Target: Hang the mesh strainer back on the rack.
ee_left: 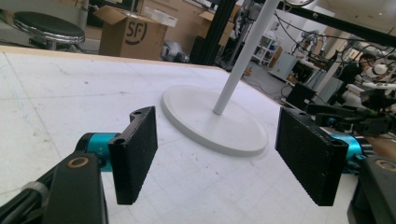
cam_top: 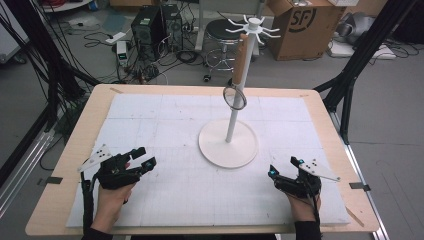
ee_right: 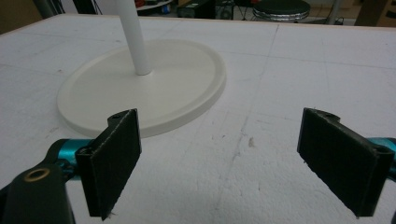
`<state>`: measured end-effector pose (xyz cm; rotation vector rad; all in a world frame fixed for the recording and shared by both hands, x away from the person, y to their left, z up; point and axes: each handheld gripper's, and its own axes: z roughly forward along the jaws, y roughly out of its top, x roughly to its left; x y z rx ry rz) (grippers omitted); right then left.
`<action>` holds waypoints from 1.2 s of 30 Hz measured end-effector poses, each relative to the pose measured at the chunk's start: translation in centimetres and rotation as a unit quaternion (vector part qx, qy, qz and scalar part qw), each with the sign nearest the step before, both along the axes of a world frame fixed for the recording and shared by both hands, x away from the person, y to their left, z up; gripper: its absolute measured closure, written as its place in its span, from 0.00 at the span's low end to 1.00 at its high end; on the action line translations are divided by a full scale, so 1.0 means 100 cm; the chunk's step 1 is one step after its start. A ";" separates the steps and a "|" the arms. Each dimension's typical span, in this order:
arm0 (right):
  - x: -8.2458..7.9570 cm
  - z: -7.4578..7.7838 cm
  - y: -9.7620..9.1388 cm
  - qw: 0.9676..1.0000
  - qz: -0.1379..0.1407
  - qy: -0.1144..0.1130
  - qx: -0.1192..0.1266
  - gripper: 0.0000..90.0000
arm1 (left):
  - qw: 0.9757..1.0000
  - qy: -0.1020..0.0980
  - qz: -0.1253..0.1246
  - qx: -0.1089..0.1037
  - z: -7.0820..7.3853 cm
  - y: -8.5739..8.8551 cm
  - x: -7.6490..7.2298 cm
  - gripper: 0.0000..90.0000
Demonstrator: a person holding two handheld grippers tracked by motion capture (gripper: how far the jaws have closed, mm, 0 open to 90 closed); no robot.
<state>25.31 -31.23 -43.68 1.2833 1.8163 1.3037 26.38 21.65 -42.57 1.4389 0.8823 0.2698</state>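
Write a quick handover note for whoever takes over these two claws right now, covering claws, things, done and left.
Left claw: open, empty, low over the white mat, left of the stand's round base.
Right claw: open, empty, low over the mat, right of the base.
Things: the white hook stand is upright mid-table; a strainer with a wooden handle hangs from one of its hooks, its mesh ring beside the pole.
Done: the strainer is on the stand.
Left: probably nothing but pulling the claws back, unless the strainer must come off.

High view overhead — both gripper views low, sharing the stand base [ee_left: 215,122].
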 end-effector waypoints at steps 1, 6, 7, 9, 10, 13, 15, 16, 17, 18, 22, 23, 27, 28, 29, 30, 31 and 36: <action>0.000 0.000 0.000 1.000 0.000 0.000 0.001 0.14 | 1.000 0.002 0.003 0.006 -0.002 0.000 0.000 0.33; 0.001 0.001 -0.001 1.000 0.002 -0.003 0.005 0.14 | 1.000 0.012 0.009 0.020 -0.007 0.000 0.001 0.30; 0.001 0.001 0.000 1.000 0.003 -0.002 0.005 0.14 | 1.000 0.013 0.009 0.021 -0.007 0.000 0.001 0.30; 0.002 0.000 0.000 1.000 0.004 -0.003 0.005 0.14 | 1.000 0.015 0.008 0.021 -0.009 -0.001 0.001 0.30; 0.002 0.000 0.000 1.000 0.004 -0.002 0.006 0.14 | 1.000 0.014 0.012 0.023 -0.009 -0.001 0.001 0.30; 0.002 0.001 0.000 1.000 0.006 -0.004 0.005 0.14 | 0.999 0.015 0.017 0.029 -0.011 0.000 0.000 0.30; 0.002 0.001 0.000 1.000 0.007 -0.003 0.009 0.14 | 0.999 0.014 0.023 0.037 -0.012 0.001 0.000 0.30; 0.002 0.001 -0.001 1.000 0.008 -0.002 0.017 0.14 | 0.999 0.015 0.023 0.040 -0.012 0.002 0.000 0.30; 0.002 0.001 -0.001 1.000 0.009 -0.003 0.022 0.14 | 0.999 0.017 0.027 0.044 -0.013 0.002 0.000 0.29; 0.002 0.001 -0.001 1.000 0.008 -0.004 0.022 0.13 | 0.998 0.016 0.031 0.050 -0.013 0.002 -0.001 0.29; 0.002 0.001 -0.002 0.999 0.010 -0.004 0.030 0.13 | 0.997 0.018 0.033 0.068 -0.014 0.000 -0.001 0.28; 0.002 0.001 -0.002 0.999 0.010 -0.004 0.031 0.13 | 0.997 0.020 0.030 0.068 -0.015 -0.001 -0.001 0.28; 0.002 0.001 -0.003 0.999 0.011 -0.006 0.032 0.13 | 0.997 0.023 0.028 0.066 -0.015 -0.001 -0.001 0.28; 0.002 0.001 -0.003 0.999 0.011 -0.007 0.031 0.13 | 0.997 0.023 0.028 0.066 -0.015 -0.001 -0.001 0.28; 0.002 0.001 -0.003 0.999 0.011 -0.007 0.031 0.13 | 0.997 0.023 0.028 0.065 -0.015 -0.001 -0.001 0.28; 0.003 0.001 -0.003 0.999 0.011 -0.007 0.031 0.13 | 0.997 0.023 0.030 0.064 -0.015 -0.001 -0.001 0.28; 0.003 0.001 -0.003 0.999 0.011 -0.006 0.031 0.13 | 0.997 0.024 0.031 0.064 -0.015 -0.001 -0.001 0.28; 0.002 0.001 -0.003 0.999 0.012 -0.003 0.034 0.13 | 0.997 0.027 0.039 0.069 -0.016 -0.001 0.000 0.26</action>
